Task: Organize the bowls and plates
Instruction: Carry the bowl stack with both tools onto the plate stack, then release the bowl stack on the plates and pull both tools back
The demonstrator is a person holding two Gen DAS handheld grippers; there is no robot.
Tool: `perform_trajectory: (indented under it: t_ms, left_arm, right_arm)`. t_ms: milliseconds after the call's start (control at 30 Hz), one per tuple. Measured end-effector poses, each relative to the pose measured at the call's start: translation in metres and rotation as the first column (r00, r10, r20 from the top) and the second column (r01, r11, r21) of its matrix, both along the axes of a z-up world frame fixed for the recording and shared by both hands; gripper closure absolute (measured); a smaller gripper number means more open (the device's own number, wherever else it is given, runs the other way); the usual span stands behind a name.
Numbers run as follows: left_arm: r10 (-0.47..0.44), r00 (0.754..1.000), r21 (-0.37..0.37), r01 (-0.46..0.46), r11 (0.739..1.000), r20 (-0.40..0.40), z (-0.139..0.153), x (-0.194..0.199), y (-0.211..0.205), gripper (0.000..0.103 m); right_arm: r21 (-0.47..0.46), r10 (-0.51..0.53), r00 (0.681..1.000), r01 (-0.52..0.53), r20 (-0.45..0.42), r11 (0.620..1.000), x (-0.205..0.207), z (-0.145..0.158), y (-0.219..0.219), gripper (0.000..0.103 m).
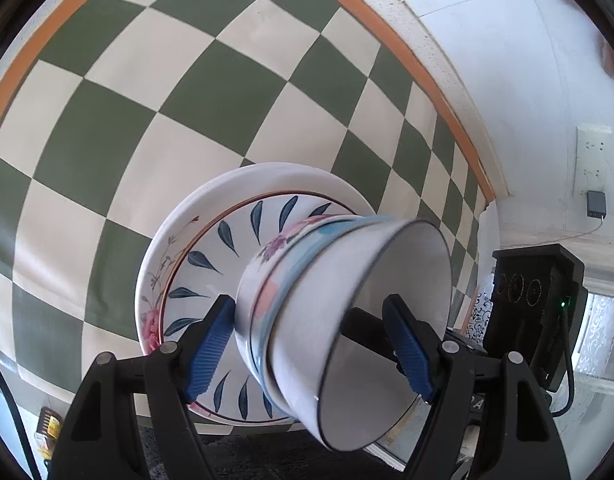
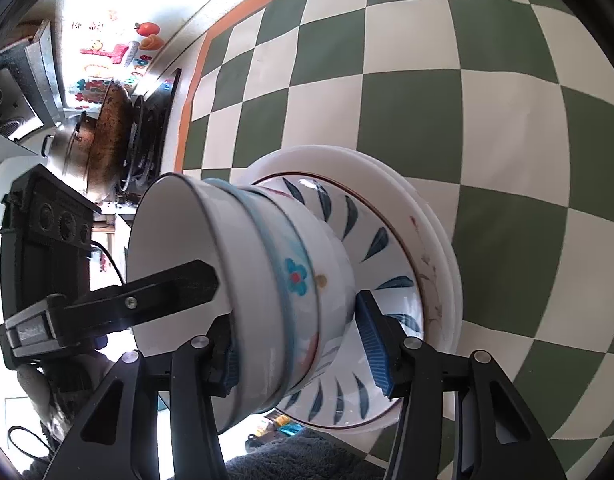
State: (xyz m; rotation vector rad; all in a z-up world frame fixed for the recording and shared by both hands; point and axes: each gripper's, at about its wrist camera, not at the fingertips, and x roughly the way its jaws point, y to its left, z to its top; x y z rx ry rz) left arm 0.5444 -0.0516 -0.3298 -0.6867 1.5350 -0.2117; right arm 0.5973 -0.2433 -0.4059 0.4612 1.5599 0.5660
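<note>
A stack of nested bowls (image 1: 307, 300) stands on a stack of plates (image 1: 211, 240) near the edge of the checkered tablecloth; the top plate has dark blue leaf marks. My left gripper (image 1: 311, 344) is open, its blue pads on either side of the bowl stack, one pad inside the top white bowl (image 1: 387, 320). My right gripper (image 2: 303, 344) is open around the same bowls (image 2: 267, 272) from the other side, over the plates (image 2: 407, 240). The left gripper's finger (image 2: 147, 300) shows inside the top bowl in the right wrist view.
A green and white checkered cloth (image 1: 187, 100) with an orange border covers the table. A stove with a wok and pot (image 2: 103, 132) stands beyond the table. A dark towel (image 2: 287, 456) lies at the near edge. A white wall with a socket (image 1: 591, 168) is to the right.
</note>
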Motion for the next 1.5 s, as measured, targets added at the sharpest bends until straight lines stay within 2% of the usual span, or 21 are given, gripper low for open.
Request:
perform_trajectory:
  t_ms: [67,233,300,467,533,567,600,667,767,867,1000,1167,1233,1367,1500]
  left_arm:
    - [-0.012,1.000,0.061,0.010,0.998,0.025,0.010,-0.003,0.000,0.030]
    - [-0.051,0.992,0.216,0.026,0.976,0.112,0.042,-0.019,0.002,0.029]
    - [-0.083,0.985,0.292,0.035,0.956,0.152,0.060,-0.029,0.000,0.029]
    - [-0.124,0.963,0.403,0.018,0.915,0.240,0.093,-0.053,0.003,0.027]
    - [-0.139,0.949,0.437,0.001,0.900,0.284,0.104,-0.061,0.006,0.015]
    - [-0.142,0.941,0.451,-0.012,0.893,0.306,0.111,-0.066,0.009,0.011]
    - [-0.145,0.934,0.457,-0.021,0.889,0.326,0.116,-0.069,0.011,0.005]
    - [-0.149,0.922,0.469,-0.039,0.882,0.358,0.127,-0.074,0.016,0.004]
    - [-0.168,0.890,0.493,-0.072,0.867,0.425,0.145,-0.083,0.023,0.000]
    - [-0.225,0.858,0.527,-0.061,0.848,0.462,0.158,-0.094,0.024,0.000]
    - [-0.267,0.842,0.536,-0.031,0.844,0.469,0.171,-0.110,0.024,0.000]
    - [-0.307,0.811,0.534,-0.007,0.846,0.497,0.188,-0.134,0.020,0.000]
    - [-0.303,0.801,0.524,-0.015,0.851,0.516,0.198,-0.145,0.020,0.000]
    - [-0.307,0.764,0.537,-0.062,0.841,0.568,0.228,-0.179,0.017,0.000]
    - [-0.303,0.722,0.530,-0.103,0.842,0.622,0.259,-0.226,0.014,0.000]
  right_arm:
    - [-0.016,0.013,1.000,-0.013,0.019,1.000,-0.002,0.004,0.000,0.055]
    - [-0.082,0.029,0.996,-0.022,0.087,0.996,-0.010,0.023,-0.004,0.055]
    - [-0.119,0.035,0.992,-0.020,0.125,0.993,-0.017,0.037,-0.004,0.055]
    - [-0.202,0.056,0.965,-0.003,0.255,0.979,-0.041,0.087,-0.004,0.055]
    - [-0.233,0.062,0.955,0.008,0.289,0.972,-0.051,0.104,-0.004,0.053]
    - [-0.237,0.061,0.951,0.013,0.302,0.971,-0.056,0.111,-0.004,0.047]
    - [-0.247,0.058,0.944,0.026,0.326,0.969,-0.063,0.120,-0.003,0.041]
    - [-0.281,0.056,0.931,0.051,0.361,0.958,-0.077,0.135,-0.002,0.018]
    - [-0.326,0.016,0.904,0.137,0.427,0.935,-0.097,0.158,-0.002,0.011]
    - [-0.346,-0.041,0.858,0.249,0.512,0.905,-0.120,0.181,-0.001,0.007]
    - [-0.380,-0.059,0.814,0.332,0.578,0.863,-0.143,0.201,0.010,0.005]
    - [-0.344,-0.122,0.799,0.384,0.589,0.857,-0.172,0.216,0.011,0.004]
    - [-0.329,-0.133,0.785,0.399,0.605,0.856,-0.185,0.225,0.011,0.004]
    - [-0.296,-0.149,0.742,0.432,0.653,0.852,-0.218,0.253,0.008,0.004]
    - [-0.278,-0.126,0.661,0.470,0.740,0.838,-0.268,0.295,0.011,0.004]
